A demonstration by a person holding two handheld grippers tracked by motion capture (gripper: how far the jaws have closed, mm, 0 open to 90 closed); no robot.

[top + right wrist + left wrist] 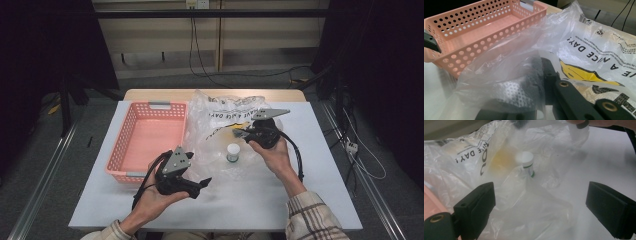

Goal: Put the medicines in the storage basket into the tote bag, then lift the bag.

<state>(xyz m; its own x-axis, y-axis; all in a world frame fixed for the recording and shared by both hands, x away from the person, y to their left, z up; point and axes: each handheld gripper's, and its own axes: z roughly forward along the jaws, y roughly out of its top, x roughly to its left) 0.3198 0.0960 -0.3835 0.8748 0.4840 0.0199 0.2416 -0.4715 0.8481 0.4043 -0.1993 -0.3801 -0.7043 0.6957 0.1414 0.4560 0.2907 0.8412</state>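
White table (pixel 300 200) is carrying everything, a bare wood strip (pixel 150 94) showing at its far edge. Pink basket (pixel 145 137) with holed walls is sitting on the left half, nothing inside it; in the right gripper view it (pixel 474 32) is lying just beyond the bag. Clear plastic bag (pixel 220 125) with black print and a yellow patch is lying crumpled in the middle, its left edge touching the basket's right wall. In the left gripper view the bag (pixel 461 165) is spreading across the table toward the camera.

Right gripper (pixel 242 132) is sitting at the bag's right side, jaws clamped on a fold of the bag; in the right gripper view plastic film is draping over the closed jaws (pixel 541 82). Left gripper (pixel 204 182) is hovering near the table's front edge, just right of the basket's near corner, pointing right toward the bag; jaws are standing wide with nothing between the pads (pixel 539 202).

Small white bottle (pixel 233 152) with a green-striped label is standing upright under the bag film, between the two grippers; also seen through the plastic at (pixel 527 163).
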